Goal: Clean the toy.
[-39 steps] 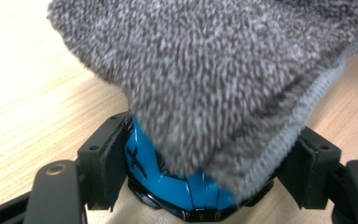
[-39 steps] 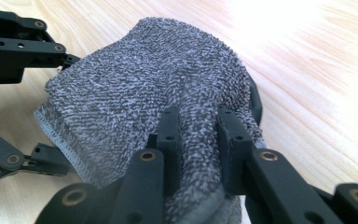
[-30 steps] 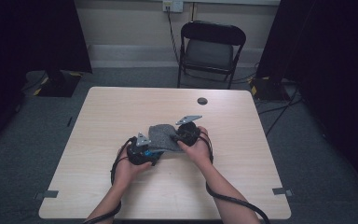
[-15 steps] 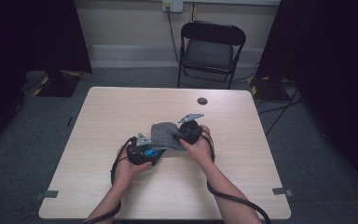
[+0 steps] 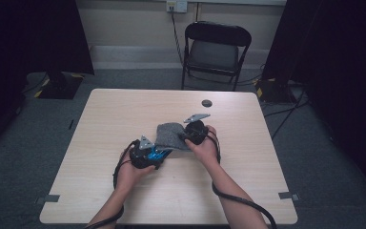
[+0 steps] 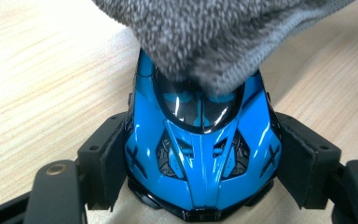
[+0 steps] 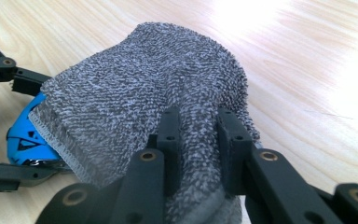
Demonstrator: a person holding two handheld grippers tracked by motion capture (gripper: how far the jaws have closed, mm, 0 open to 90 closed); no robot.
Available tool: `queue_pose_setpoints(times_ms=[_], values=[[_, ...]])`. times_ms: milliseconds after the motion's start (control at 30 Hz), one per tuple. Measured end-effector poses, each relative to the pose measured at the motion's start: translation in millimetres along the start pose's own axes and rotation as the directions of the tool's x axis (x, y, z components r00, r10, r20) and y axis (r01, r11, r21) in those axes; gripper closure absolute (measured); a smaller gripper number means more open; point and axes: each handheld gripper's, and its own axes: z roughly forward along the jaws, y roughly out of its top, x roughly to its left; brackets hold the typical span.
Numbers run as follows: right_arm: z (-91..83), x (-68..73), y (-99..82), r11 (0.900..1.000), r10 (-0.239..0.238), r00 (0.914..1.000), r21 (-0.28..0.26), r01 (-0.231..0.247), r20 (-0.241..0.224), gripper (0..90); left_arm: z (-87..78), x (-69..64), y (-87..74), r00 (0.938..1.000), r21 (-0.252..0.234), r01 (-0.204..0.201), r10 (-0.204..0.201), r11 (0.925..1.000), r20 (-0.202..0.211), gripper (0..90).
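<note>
- The desk (image 5: 100,191) is a pale wood-grain top; the work goes on near its middle, somewhat toward the near edge.
- A black folding chair (image 5: 214,50) stands on the floor beyond the far edge, well apart from the hands.
- The grey cloth (image 5: 171,135) hangs between the two grippers, one end bunched in the right one, the other end draped over the nose of the toy car.
- The right gripper (image 7: 198,140) has its jaws pressed close together, pinching a fold of the cloth.
- The left gripper (image 6: 200,154) holds its jaws wide, clamped on both flanks of the blue toy car (image 6: 200,154), whose windscreen the cloth half covers.
- A small dark round thing (image 5: 207,103) lies near the far edge, clear of the work.
</note>
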Motion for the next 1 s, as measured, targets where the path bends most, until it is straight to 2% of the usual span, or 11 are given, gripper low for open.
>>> queue_pose_setpoints(times_ms=[267, 433, 1000], values=[[-1.5, -10.0, -1.5, 0.9998, 0.017, 0.9994, 0.004, -0.017, 0.029, 73.8, 0.1, -0.1, 0.0, 1.0000, 0.000, 0.002, -0.002, 1.0000, 0.001, 26.0], [-3.2, -18.6, -4.2, 0.9990, 0.045, 0.9983, 0.001, -0.045, 0.038, 73.8, 0.1, -0.1, -0.1, 1.0000, -0.001, 0.002, -0.002, 1.0000, 0.001, 26.0], [-7.3, -32.7, -10.1, 0.9983, 0.056, 0.9961, 0.009, -0.057, 0.068, 73.7, 0.2, -0.3, -0.1, 1.0000, -0.001, 0.005, -0.005, 1.0000, 0.003, 26.0]])
